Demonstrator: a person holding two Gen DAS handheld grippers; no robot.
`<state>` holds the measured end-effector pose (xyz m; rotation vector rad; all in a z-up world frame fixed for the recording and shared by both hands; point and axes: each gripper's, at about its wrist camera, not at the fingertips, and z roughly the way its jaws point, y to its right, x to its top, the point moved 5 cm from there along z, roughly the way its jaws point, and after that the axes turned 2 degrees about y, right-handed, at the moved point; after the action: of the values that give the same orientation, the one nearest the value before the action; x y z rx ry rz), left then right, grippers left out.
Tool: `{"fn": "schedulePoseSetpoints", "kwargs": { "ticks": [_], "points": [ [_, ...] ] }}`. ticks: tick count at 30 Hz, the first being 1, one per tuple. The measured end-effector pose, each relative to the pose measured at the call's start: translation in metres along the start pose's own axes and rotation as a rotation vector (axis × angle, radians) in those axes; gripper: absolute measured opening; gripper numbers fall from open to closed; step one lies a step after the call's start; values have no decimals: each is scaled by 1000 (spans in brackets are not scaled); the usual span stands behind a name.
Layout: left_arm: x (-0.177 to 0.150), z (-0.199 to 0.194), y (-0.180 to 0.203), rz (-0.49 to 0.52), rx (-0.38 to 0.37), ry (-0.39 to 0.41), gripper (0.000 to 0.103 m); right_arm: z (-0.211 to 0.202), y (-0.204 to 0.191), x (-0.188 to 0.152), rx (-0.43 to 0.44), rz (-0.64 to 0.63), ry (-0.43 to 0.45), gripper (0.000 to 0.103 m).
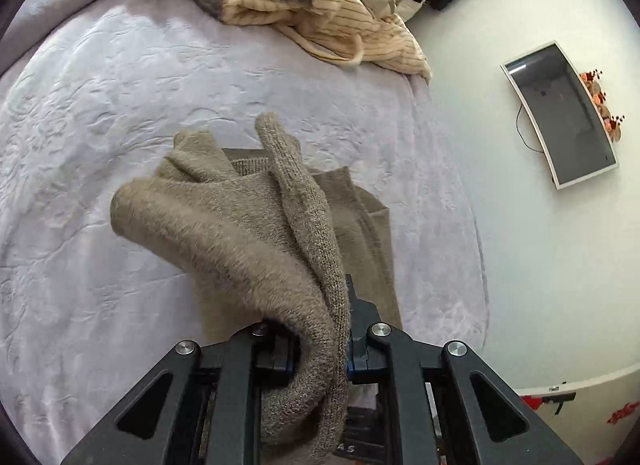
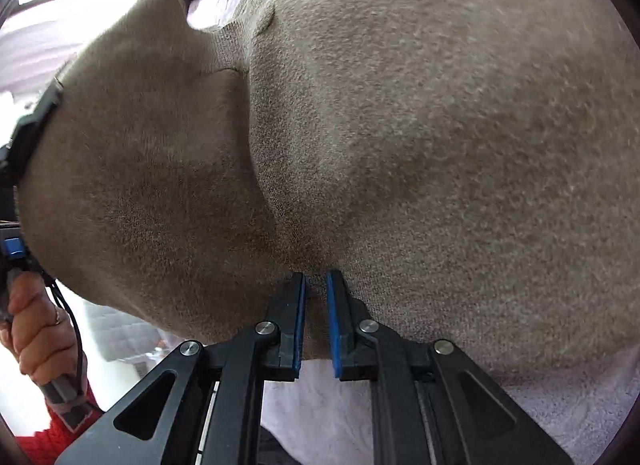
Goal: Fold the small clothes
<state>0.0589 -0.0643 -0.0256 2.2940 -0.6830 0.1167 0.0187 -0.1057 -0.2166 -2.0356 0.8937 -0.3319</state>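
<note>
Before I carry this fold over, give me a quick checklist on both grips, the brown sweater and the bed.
1. Left gripper shut on the taupe knitted sweater: ok, fabric bunched between the jaws.
2. Right gripper shut on the sweater: ok, blue pads pinch a narrow tuck of its edge.
3. Lifted part hangs free: ok, it drapes from the left gripper above the part lying flat.
4. Landing spot on the lilac quilted bedspread: ok, bare around the sweater.
5. Cream and grey clothes pile out of the way: ok, far end of the bed.
6. Edges aligned for the fold: cannot tell, the fabric fills the right wrist view.
</note>
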Motion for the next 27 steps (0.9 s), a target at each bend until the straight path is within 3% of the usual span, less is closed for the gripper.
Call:
{"fn": "schedulePoseSetpoints", "kwargs": {
  "ticks": [2, 6, 9, 13, 16, 20, 21, 22, 24, 26, 27],
  "points": [
    [0, 23, 27, 14, -13, -29, 18, -6, 11, 0, 99, 54, 16, 12],
    [-4, 84, 77, 108, 46, -88, 18, -18, 36, 0, 248, 174, 54, 12],
    [-6, 137, 100, 175, 112, -140, 17, -23, 51, -1, 299, 227, 65, 11],
    [-24, 180, 108, 162, 160, -243, 17, -28, 57, -2, 280, 211, 30, 11],
    [-28, 167, 122, 190, 136, -198, 18, -47, 64, 1, 256, 211, 44, 12],
    [-14, 127, 141, 288, 155, -79, 18, -94, 69, 14, 202, 154, 140, 16],
    [-7, 115, 140, 291, 165, -48, 21, -107, 73, 21, 191, 152, 171, 17],
    [-3, 104, 136, 290, 185, -26, 44, -120, 78, 28, 186, 156, 201, 19],
    [8, 77, 118, 277, 257, 46, 79, -138, 88, 42, 189, 172, 231, 27],
    [12, 59, 101, 288, 324, 87, 80, -152, 100, 52, 211, 203, 251, 47],
    [14, 52, 86, 277, 371, 81, 80, -159, 105, 55, 245, 223, 265, 47]
  ]
}}
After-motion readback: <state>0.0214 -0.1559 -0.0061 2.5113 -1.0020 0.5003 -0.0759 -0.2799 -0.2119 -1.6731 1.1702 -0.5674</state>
